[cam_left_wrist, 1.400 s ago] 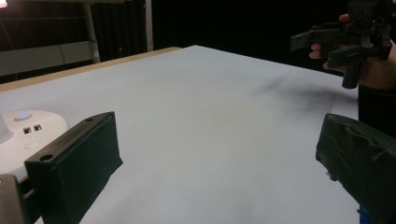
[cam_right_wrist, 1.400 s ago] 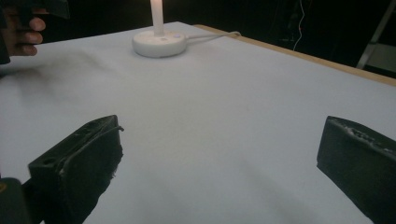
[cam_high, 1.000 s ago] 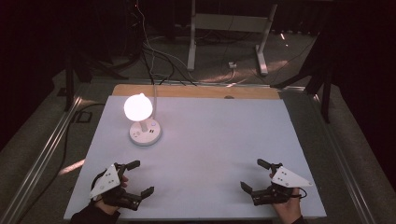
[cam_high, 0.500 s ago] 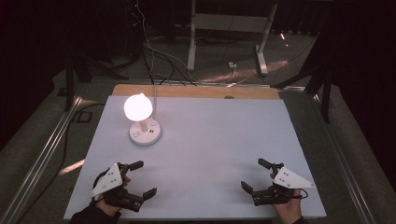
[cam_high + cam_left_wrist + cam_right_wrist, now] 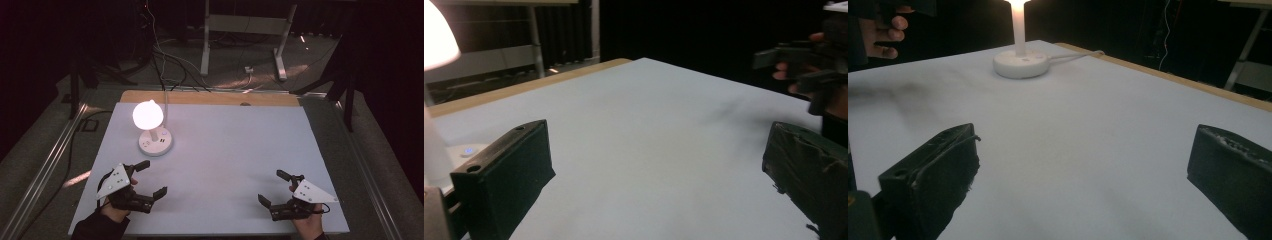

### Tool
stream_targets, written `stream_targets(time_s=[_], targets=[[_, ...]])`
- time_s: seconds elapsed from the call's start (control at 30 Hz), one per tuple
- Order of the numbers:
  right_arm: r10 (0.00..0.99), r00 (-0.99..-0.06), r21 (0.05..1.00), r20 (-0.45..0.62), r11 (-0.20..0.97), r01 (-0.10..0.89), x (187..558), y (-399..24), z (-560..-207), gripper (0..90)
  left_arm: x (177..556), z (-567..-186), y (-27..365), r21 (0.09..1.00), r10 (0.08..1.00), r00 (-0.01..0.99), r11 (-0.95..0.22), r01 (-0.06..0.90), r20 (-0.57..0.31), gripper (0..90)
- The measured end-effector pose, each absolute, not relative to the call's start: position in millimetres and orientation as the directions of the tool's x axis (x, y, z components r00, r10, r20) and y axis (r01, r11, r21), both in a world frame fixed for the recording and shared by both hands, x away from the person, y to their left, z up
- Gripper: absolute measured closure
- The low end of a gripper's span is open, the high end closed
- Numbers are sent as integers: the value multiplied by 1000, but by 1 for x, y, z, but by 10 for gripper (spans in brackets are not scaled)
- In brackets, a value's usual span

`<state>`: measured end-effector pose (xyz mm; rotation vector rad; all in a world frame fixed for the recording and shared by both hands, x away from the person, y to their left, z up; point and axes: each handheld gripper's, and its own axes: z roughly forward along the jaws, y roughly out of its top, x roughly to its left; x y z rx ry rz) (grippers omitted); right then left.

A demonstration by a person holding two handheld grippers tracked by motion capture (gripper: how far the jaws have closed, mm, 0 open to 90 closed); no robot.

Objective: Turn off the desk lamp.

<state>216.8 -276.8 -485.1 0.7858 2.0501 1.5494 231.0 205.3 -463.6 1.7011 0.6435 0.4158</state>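
A small white table lamp (image 5: 150, 125) with a glowing round bulb stands on a round base (image 5: 156, 145) at the table's left rear; its base (image 5: 1020, 63) also appears far ahead in the right gripper view. My left gripper (image 5: 151, 179) hovers near the front left of the white table (image 5: 240, 145), jaws wide apart and nothing between them. Near the front right, my right gripper (image 5: 274, 188) is likewise open and holds nothing. In the left gripper view, the lit bulb (image 5: 436, 32) sits at the top left and the other gripper (image 5: 804, 62) shows far off.
A white cable (image 5: 1075, 56) runs from the lamp base toward the table's wooden rear edge (image 5: 210, 98). Beyond the table are floor cables and a metal stand frame (image 5: 245, 30). A dark floor surrounds the table.
The left gripper has shifted slightly toward the table's front edge. The right gripper and the lamp stay where they were.
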Motion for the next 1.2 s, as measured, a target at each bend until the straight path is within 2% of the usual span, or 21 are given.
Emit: stream_targets(time_s=[0.6, 0.97, 1.1, 1.2], targets=[[673, -740, 963, -13, 207, 172, 217, -275, -485, 0, 255, -454, 205, 968, 735, 676, -128, 215, -52, 5], [672, -740, 963, -13, 208, 173, 216, -275, -485, 0, 274, -456, 204, 957, 821, 569, -132, 257, -40, 4], [671, -741, 963, -12, 209, 173, 217, -275, -485, 0, 286, -460, 205, 940, 821, 561, -105, 324, -102, 5], [671, -741, 963, -9, 206, 174, 217, -275, -485, 0, 292, -464, 203, 936, 826, 556, -114, 332, -96, 4]])
